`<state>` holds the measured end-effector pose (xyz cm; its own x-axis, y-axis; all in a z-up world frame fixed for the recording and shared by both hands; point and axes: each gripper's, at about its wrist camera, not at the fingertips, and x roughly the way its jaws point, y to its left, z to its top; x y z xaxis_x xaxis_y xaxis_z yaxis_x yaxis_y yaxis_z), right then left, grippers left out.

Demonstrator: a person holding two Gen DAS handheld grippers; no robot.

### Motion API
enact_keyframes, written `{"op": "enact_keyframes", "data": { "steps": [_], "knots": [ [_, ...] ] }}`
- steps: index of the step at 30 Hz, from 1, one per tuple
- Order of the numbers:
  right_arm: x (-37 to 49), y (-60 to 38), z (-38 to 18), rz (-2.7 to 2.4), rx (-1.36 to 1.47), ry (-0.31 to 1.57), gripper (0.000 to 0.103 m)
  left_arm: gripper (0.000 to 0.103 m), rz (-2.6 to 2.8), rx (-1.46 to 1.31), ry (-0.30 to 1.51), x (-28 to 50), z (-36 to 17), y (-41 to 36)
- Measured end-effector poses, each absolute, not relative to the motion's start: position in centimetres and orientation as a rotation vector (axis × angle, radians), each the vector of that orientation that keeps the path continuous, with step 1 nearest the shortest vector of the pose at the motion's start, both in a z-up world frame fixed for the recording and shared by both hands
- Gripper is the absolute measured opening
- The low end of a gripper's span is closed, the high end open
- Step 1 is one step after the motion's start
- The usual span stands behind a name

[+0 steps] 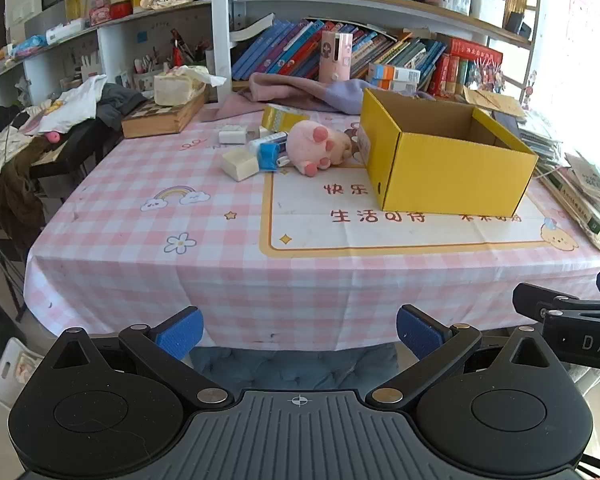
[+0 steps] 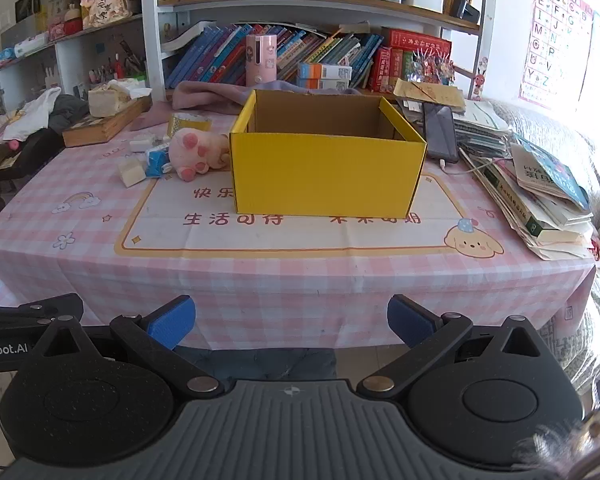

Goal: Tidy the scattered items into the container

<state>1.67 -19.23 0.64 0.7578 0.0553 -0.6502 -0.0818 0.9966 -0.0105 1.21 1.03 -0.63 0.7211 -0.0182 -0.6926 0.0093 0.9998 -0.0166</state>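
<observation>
A cluttered study corner is being shown in the left wrist view, with bookshelves across the top of the frame and a bench (image 1: 148, 264) draped in a pink checked cloth filling the middle. The yellow box (image 1: 452, 176), open-topped and apparently empty, is being seen right of centre. Just left of it, the scattered items are lying in a cluster: a pink plush paw (image 1: 318, 148) touching the box's side, a blue-and-white packet (image 1: 269, 156), a cream cube (image 1: 240, 165) and a small white block (image 1: 233, 136). The left gripper (image 1: 299, 336) is being held open at the bottom of the frame, well short of them, with nothing between its blue pads.

In the right wrist view, the box (image 2: 328, 176) is sitting at centre and the plush (image 2: 198, 152) at its left. The right gripper (image 2: 291, 322) is likewise being held open and empty.

The plush is judged soft and light, best pinched across its body; the small boxes seem light, stiff and easily crushed.
</observation>
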Motion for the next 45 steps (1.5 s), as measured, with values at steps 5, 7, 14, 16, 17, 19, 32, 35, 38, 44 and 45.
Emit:
{"op": "enact_keyframes", "data": {
  "steps": [5,7,14,16,17,19,32,35,38,44,45],
  "knots": [
    [1.9,-19.3,0.3,0.074,-0.028,0.716,0.103,0.103,-0.013,-0.007,0.768,1.3,-0.8,1.1],
    [1.8,-19.5,0.3,0.074,-0.023,0.717,0.103,0.103,-0.013,-0.007,0.768,1.3,-0.8,1.1],
    [1.6,-19.3,0.4,0.067,-0.024,0.715,0.103,0.103,-0.005,-0.008,0.783,1.4,-1.0,1.3],
    [1.7,-19.4,0.4,0.069,-0.023,0.715,0.103,0.103,-0.003,-0.011,0.784,1.4,-1.1,1.4],
    [1.7,-19.4,0.4,0.068,-0.023,0.715,0.103,0.103,-0.003,-0.011,0.783,1.4,-1.1,1.4],
    [1.7,-19.3,0.5,0.069,-0.023,0.716,0.103,0.103,-0.005,-0.010,0.780,1.3,-1.0,1.4],
    [1.6,-19.3,0.4,0.068,-0.022,0.715,0.103,0.103,-0.014,0.003,0.781,1.2,-1.2,1.5],
    [1.5,-19.3,0.5,0.066,-0.018,0.710,0.103,0.103,-0.010,-0.001,0.783,1.1,-1.2,1.5],
    [1.5,-19.4,0.6,0.063,-0.010,0.706,0.103,0.103,-0.005,-0.008,0.786,1.1,-1.1,1.8],
    [1.4,-19.2,0.7,0.069,-0.009,0.700,0.103,0.103,0.001,-0.007,0.783,1.0,-1.1,2.1],
    [1.3,-19.0,0.7,0.070,-0.010,0.699,0.102,0.103,0.003,-0.005,0.782,1.0,-1.0,2.1]
  ]
}}
